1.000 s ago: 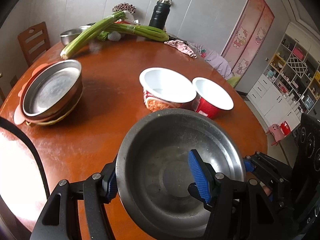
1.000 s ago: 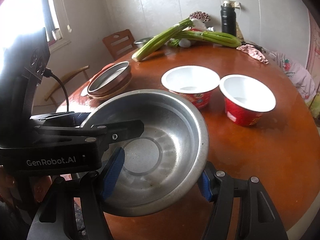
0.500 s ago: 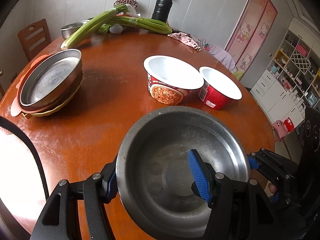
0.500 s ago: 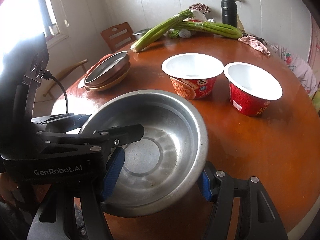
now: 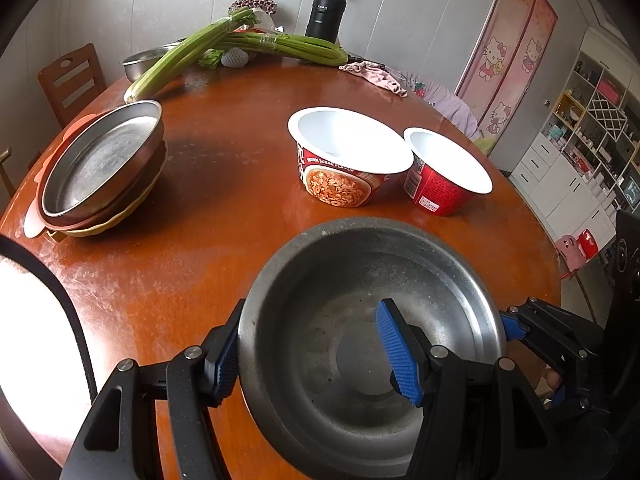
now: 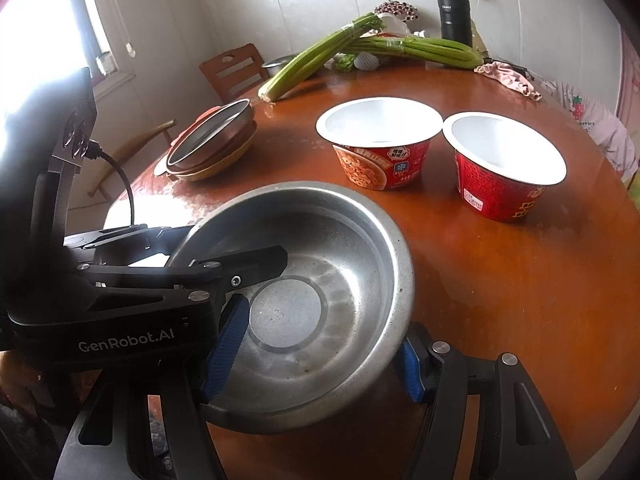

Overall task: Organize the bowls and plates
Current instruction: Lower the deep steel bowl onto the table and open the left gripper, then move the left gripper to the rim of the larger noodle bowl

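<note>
A steel bowl hangs just above the near edge of the round wooden table, held from both sides. My left gripper is shut on its left wall, one blue pad outside the rim and one inside. My right gripper is shut on its right wall in the same way. A stack of plates topped by a steel dish sits at the table's left. Two empty paper bowls, one orange-printed and one red, stand side by side mid-table.
Celery bunches, a black flask, a small steel basin and a pink cloth lie along the far edge. A wooden chair stands behind the table at the left. Shelves line the right wall.
Both grippers keep the same hold on the steel bowl. The plates, paper bowls and flask have slid slightly upward in both views.
</note>
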`<state>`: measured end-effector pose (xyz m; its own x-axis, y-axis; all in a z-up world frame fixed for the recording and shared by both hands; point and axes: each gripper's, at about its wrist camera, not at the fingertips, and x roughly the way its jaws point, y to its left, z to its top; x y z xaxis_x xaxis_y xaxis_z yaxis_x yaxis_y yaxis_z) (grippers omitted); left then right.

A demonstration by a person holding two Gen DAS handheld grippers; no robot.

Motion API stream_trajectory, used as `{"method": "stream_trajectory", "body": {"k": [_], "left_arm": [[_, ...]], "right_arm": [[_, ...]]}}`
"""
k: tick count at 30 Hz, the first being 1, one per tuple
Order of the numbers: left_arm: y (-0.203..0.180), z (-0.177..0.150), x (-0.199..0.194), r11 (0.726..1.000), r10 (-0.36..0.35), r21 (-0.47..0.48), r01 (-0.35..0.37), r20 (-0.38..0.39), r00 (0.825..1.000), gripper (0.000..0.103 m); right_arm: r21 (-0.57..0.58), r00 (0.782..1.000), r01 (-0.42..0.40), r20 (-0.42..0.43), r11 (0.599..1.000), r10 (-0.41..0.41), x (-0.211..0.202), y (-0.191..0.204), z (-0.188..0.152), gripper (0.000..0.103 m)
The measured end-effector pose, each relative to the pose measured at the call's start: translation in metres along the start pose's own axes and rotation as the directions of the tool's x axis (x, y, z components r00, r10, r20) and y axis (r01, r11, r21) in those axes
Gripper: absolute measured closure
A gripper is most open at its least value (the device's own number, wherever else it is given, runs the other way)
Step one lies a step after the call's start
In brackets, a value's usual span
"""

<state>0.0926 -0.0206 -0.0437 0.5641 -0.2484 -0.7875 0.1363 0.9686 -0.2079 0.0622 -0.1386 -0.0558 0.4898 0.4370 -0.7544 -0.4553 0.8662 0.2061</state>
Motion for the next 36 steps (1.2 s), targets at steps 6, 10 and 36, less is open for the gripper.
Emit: {"method": "stream_trajectory", "body": {"k": [6, 10, 36], "left_arm": [[0.0, 0.0, -0.001, 1.0, 0.003, 0.0, -0.003, 0.007, 1.0, 0.04], [0.001, 0.001, -0.006, 1.0, 0.003, -0.004, -0.003, 0.024, 1.0, 0.04], [0.017, 0.018, -0.03, 1.0, 0.014, -0.016, -0.012, 0.098, 0.995, 0.04]], "right_arm": [[0.0, 1.0, -0.005, 0.01, 1.0, 0.005, -0.003, 0.0, -0.001, 0.034], [0.002, 1.0, 0.004, 0.019, 1.0, -0.004, -0.006, -0.001, -0.001, 0.034], [0.075, 0.997, 0.005, 0.079, 0.997, -0.011, -0.021, -0.016, 0.019, 0.034]]}}
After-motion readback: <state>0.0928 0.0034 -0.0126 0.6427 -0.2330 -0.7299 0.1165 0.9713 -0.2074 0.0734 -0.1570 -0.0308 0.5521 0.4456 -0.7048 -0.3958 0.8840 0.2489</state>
